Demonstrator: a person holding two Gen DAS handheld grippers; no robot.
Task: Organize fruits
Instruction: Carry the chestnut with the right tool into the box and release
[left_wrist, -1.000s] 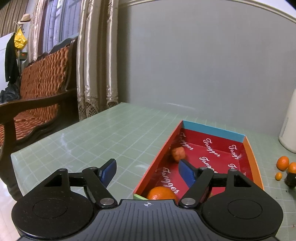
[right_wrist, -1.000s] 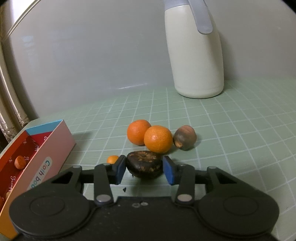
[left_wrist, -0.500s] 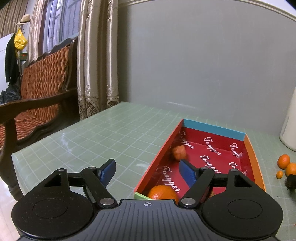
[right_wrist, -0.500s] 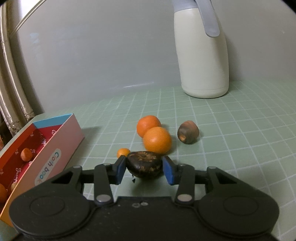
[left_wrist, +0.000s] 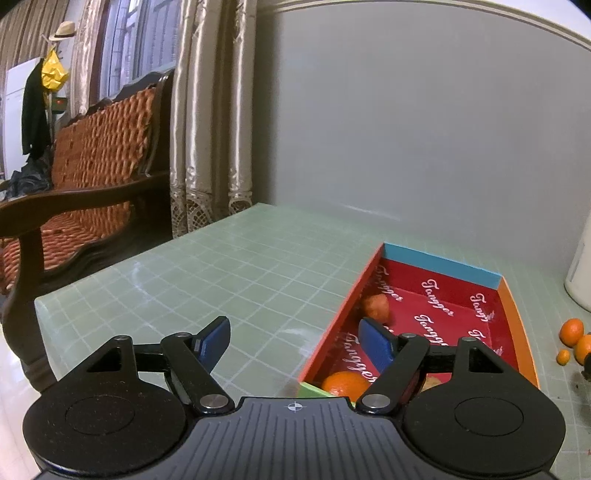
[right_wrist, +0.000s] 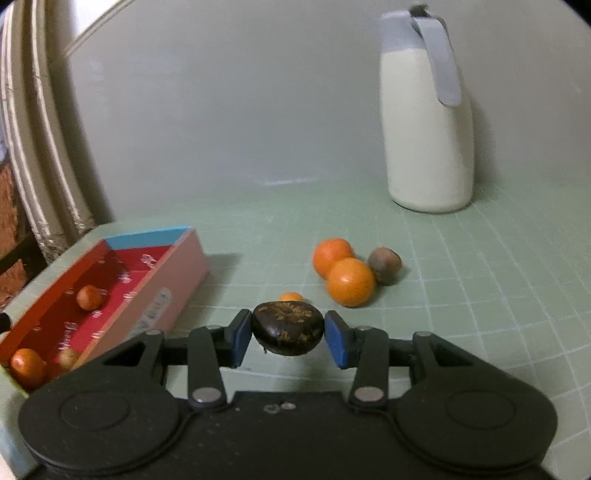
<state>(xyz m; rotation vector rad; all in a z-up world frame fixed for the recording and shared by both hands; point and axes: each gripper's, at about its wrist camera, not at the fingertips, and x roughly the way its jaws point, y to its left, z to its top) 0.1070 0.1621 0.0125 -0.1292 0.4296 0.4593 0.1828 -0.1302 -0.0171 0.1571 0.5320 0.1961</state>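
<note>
The right gripper (right_wrist: 288, 334) now carries the dark wrinkled fruit (right_wrist: 288, 328) clear of the green mat (right_wrist: 480, 295); a second ago the fruit sat low, just in front of the loose oranges. The two oranges (right_wrist: 343, 271), the brown fruit (right_wrist: 385, 265) and the tiny orange (right_wrist: 291, 296) now lie farther beyond it. The red box (right_wrist: 110, 295) shows much more of its inside from this side, with the fruit in its near end now visible. The white jug (right_wrist: 428, 129) has slid toward the right.

Home living room: carved wooden sofa (left_wrist: 92, 155), satin curtains (left_wrist: 207, 122), coat rack with hat (left_wrist: 55, 66), thermos jug (right_wrist: 428, 122) on table (left_wrist: 240, 266).
</note>
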